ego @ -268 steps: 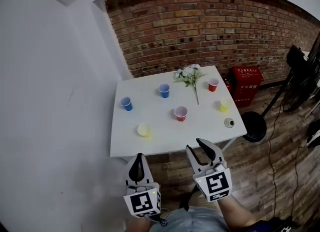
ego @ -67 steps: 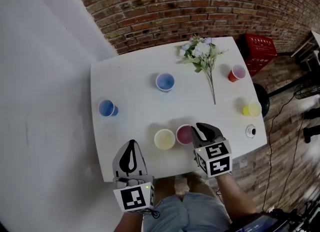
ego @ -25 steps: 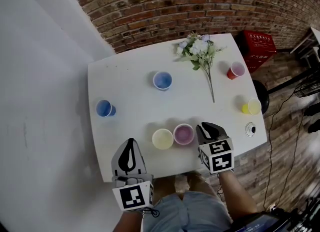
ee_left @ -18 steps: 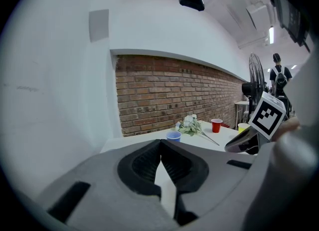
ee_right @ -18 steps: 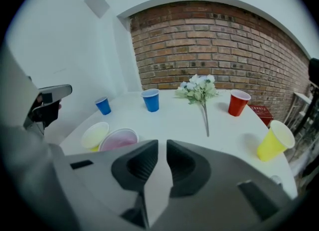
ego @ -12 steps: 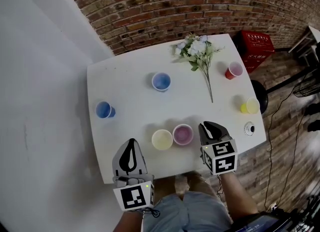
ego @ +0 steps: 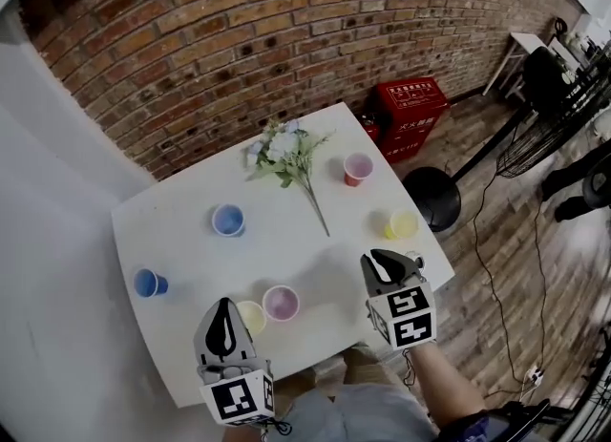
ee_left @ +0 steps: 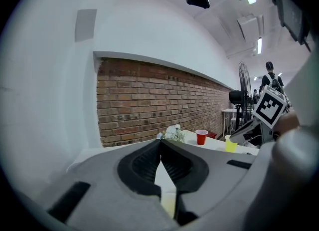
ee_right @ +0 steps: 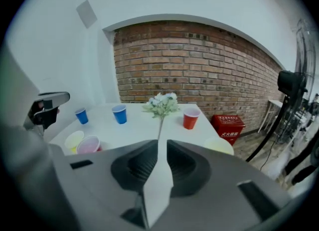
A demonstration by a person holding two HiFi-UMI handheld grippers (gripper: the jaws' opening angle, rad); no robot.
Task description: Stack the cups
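Flowers (ego: pixel 283 149) across table (ego: pixel 191 240) (between blue cup (ego: pixel 228 220), red cup (ego: pixel 357 168)).

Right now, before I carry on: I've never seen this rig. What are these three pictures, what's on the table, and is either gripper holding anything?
There is no robot arm: a person holds a two-jaw gripper in each hand. The head view looks down from their head; the other two views look along each gripper's jaws. On the white table stand two blue cups, two yellow cups, a pink cup, a red cup and a bunch of flowers. Nothing is stacked. The left gripper is shut and empty; the right gripper is slightly open and also empty.
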